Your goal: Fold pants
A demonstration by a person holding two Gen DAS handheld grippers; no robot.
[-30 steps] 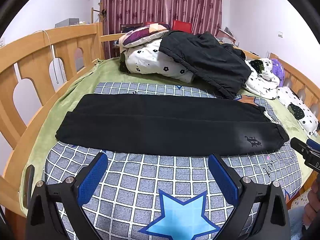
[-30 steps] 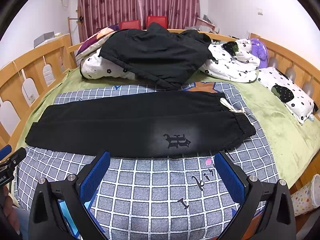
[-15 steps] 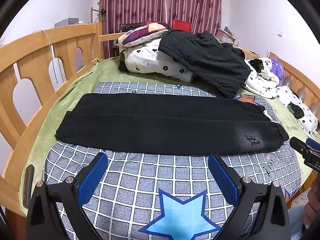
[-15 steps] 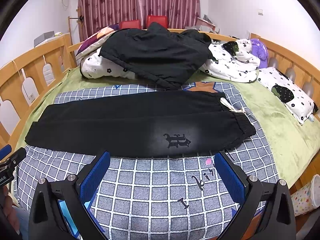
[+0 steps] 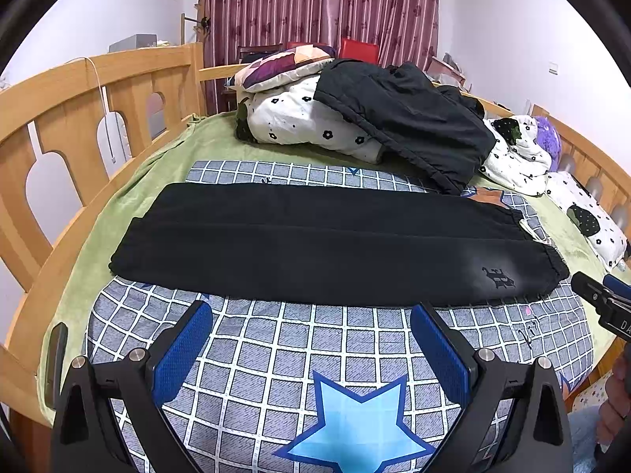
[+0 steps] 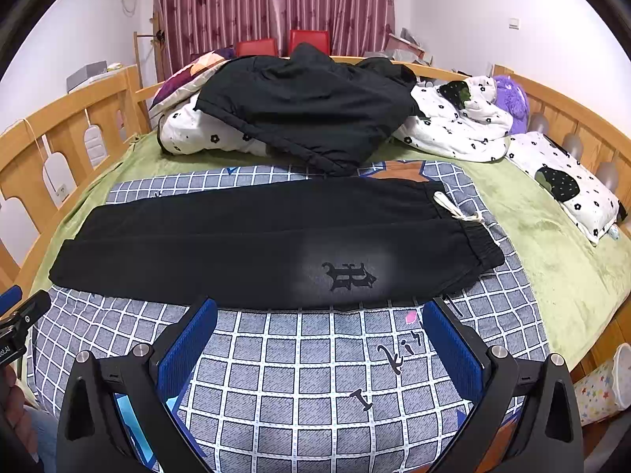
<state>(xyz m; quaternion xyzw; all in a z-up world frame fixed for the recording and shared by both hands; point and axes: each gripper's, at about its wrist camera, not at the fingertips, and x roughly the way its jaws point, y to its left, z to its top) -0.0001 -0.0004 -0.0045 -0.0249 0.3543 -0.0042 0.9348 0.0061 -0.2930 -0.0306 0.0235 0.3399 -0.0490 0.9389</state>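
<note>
Black pants [image 5: 315, 244] [image 6: 252, 244] lie flat across the checked blanket, folded lengthwise with one leg on the other. The waistband and white drawstring [image 6: 457, 213] are at the right, the cuffs at the left. A printed emblem [image 6: 349, 274] shows near the waist. My left gripper [image 5: 311, 331] is open just in front of the pants' near edge, nothing between its blue pads. My right gripper [image 6: 319, 327] is open too, just short of the near edge below the emblem. Each gripper shows at the edge of the other's view.
A heap of flowered bedding with a black jacket [image 5: 406, 126] on it lies behind the pants. Wooden rails [image 5: 79, 118] run along the bed's left, back and right sides. A flowered pillow [image 6: 568, 189] and purple plush toy [image 6: 512, 98] sit at the right. A starred bin [image 6: 603, 382] stands beside the bed.
</note>
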